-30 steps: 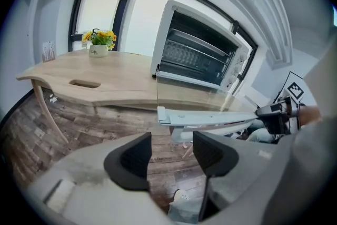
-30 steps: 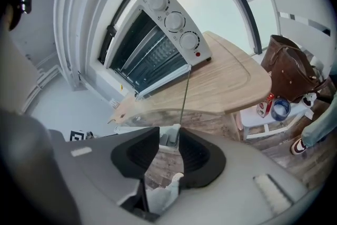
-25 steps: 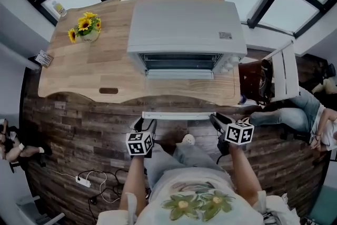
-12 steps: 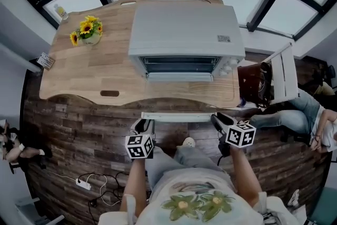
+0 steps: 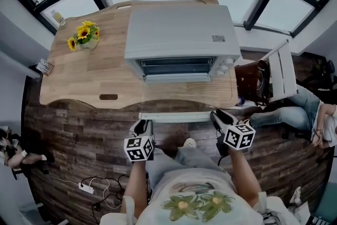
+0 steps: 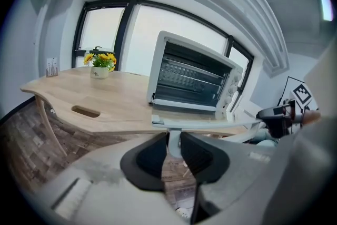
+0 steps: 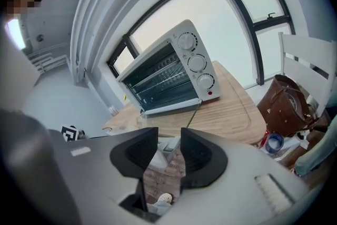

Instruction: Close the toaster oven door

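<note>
Matt metal toaster oven (image 5: pixel 179 31), smooth wooden table (image 5: pixel 89 74), plank floor (image 5: pixel 79 134)

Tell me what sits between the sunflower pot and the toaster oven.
Nothing: only bare wooden tabletop separates the sunflower pot from the toaster oven, clear in the head view.

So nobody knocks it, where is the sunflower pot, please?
In the head view, the sunflower pot stands near the table's far left corner, left of the toaster oven.

1. Showing no legible text anywhere.
2. Bearing a small label (image 5: pixel 218 38) on top of the toaster oven (image 5: pixel 179 26), print too small for reading.
3. Carrying black-and-white square markers (image 5: pixel 139 147), without letters, on the left hand-held gripper (image 5: pixel 142 125) and right hand-held gripper (image 5: pixel 218 116).
</note>
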Available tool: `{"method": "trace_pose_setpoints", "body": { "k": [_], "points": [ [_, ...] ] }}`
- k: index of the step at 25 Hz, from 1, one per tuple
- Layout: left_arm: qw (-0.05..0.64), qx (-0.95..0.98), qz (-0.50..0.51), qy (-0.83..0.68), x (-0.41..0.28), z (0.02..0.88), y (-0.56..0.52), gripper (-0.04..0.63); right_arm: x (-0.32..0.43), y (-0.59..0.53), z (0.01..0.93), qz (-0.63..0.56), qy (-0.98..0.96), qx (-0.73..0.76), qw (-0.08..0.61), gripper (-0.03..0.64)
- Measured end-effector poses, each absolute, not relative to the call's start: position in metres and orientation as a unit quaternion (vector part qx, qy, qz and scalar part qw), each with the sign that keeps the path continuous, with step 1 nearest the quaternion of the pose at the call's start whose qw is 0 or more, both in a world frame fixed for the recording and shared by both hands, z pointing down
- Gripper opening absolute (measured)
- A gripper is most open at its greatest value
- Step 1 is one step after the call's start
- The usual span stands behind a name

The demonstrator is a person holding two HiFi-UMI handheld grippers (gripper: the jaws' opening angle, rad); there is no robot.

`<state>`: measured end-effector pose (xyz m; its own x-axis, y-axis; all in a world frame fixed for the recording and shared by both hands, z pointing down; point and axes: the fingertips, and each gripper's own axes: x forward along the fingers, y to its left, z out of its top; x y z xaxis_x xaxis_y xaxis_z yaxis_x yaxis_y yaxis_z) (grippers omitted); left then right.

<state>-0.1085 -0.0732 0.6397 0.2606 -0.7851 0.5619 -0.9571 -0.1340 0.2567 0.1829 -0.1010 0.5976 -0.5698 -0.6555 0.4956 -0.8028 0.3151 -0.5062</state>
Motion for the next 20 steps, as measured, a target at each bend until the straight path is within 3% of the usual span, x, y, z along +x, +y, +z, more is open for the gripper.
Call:
{"method": "trace_pose_setpoints", "body": {
  "k": [8,20],
  "points": [
    [0.293,0.734,0.145,-0.595,-0.108,0.632,-0.077,0.094,0.178,-0.092,0.598,0.373,-0.805,0.451,0.097,0.19],
    [0.291,0.734,0.144,-0.597,-0.109,0.624,-0.079,0.094,0.16,-0.085,0.605,0.364,-0.817,0.433,0.114,0.184]
  ]
}}
